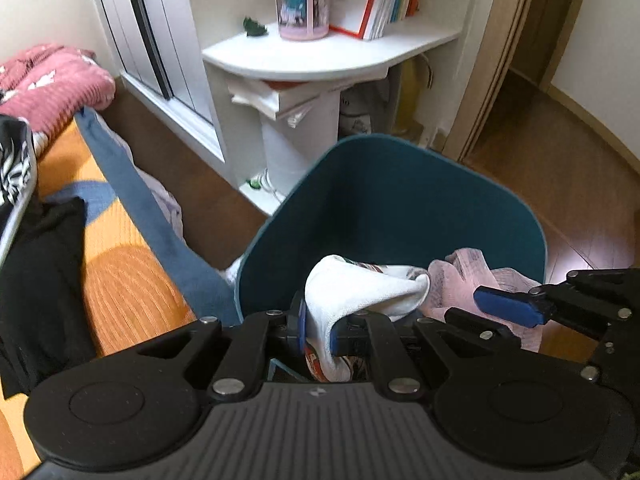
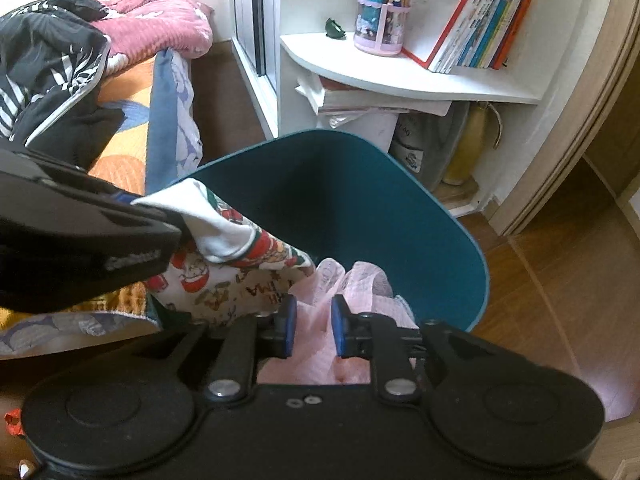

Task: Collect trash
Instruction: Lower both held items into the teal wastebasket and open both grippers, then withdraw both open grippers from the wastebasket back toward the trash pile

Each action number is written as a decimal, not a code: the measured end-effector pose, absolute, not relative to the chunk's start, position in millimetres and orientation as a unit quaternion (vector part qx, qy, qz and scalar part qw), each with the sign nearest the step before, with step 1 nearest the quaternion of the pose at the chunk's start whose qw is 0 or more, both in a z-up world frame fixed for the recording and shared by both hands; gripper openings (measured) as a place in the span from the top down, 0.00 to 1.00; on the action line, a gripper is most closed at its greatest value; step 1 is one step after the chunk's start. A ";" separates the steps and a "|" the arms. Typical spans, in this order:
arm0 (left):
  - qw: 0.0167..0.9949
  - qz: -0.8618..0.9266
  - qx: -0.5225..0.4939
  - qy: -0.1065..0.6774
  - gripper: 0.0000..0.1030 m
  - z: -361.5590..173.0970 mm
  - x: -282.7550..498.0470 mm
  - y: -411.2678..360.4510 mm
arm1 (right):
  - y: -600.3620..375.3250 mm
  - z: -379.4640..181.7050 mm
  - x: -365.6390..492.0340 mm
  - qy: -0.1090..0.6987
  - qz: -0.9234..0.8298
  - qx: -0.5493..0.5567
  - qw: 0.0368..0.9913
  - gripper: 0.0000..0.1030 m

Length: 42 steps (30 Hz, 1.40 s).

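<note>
— Closest to us, the left gripper [image 1: 318,334] is pinched tight on the white printed cloth [image 1: 360,292], which droops over the near rim of the teal bin [image 1: 400,208]. See it?

— I do. And the right gripper [image 2: 313,330]?

— Its jaws stand a little apart, with the pink cloth [image 2: 360,280] lying between the pads (I can't say for sure they're off it). That cloth sits inside the bin's mouth, by the near rim, just beside the white one.

— So this is the drop?

— I'd judge so. To do it well, both bundles should be past the rim before anything lets go; the white one trails partly outside, toward the bed [image 1: 120,264], so it could slide down the outer wall.

— Push it further in, then?

— Yes, carry it toward the far wall of the bin, then spread the jaws. Beyond it there's only the white shelf [image 1: 332,56] with the pen holder [image 1: 304,12], well clear.
</note>
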<state>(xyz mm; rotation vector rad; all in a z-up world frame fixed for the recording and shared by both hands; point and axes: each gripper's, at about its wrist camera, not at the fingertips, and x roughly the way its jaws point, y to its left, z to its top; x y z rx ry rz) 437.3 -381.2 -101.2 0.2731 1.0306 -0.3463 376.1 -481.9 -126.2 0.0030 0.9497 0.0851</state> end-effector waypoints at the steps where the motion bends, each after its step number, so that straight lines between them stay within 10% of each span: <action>1: 0.845 -0.164 0.129 0.492 0.89 -102.7 438.0 -380.6 | -481.5 -127.0 375.3 0.459 0.041 0.002 0.887 0.79; 7: 0.840 -0.169 0.107 0.505 0.75 -103.9 434.9 -373.4 | -484.3 -124.9 370.7 0.468 0.035 0.018 0.883 0.67; 12: 0.853 -0.163 0.106 0.484 0.30 -90.9 422.2 -369.2 | -487.4 -116.7 359.8 0.466 0.037 0.025 0.884 0.65; 42: 0.898 -0.139 0.048 0.415 0.23 37.2 260.2 -233.6 | -414.0 10.7 231.0 0.385 0.143 0.023 0.911 0.63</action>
